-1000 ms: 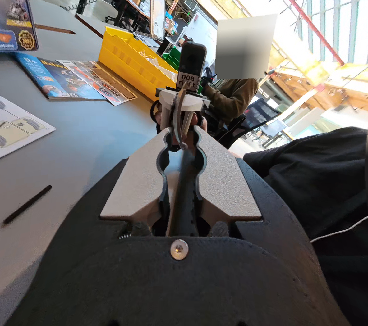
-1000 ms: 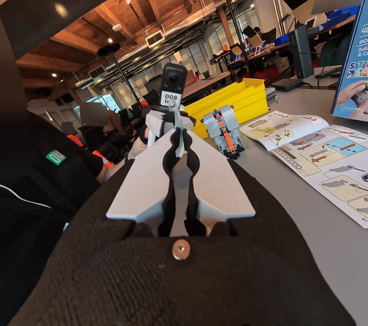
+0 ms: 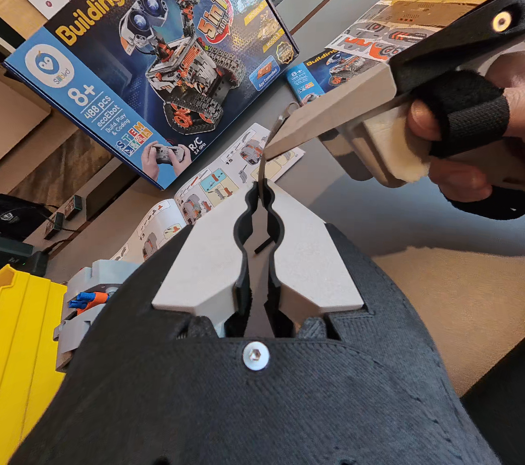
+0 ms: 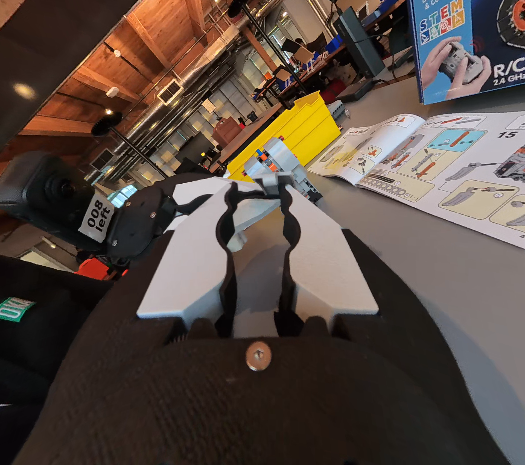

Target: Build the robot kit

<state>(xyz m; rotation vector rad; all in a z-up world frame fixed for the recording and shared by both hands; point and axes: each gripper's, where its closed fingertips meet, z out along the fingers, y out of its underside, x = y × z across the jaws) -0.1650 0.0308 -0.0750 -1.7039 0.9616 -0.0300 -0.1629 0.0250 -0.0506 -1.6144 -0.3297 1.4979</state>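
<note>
Your left tool (image 3: 260, 186) pinches a thin grey strip (image 3: 260, 167) at frame centre; your right tool (image 4: 257, 191) stands partly open around its other end. Box (image 3: 159, 54) upper left, manual (image 4: 426, 167) right, yellow bin (image 4: 292, 133) and grey model (image 4: 278, 159) beyond on the counter (image 4: 397, 267).

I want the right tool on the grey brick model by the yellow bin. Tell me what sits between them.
The left tool does. It reaches in from the left across the open right tool, shut on a thin grey piece held just in front of the grey brick model. Nothing else visible stands between.
</note>
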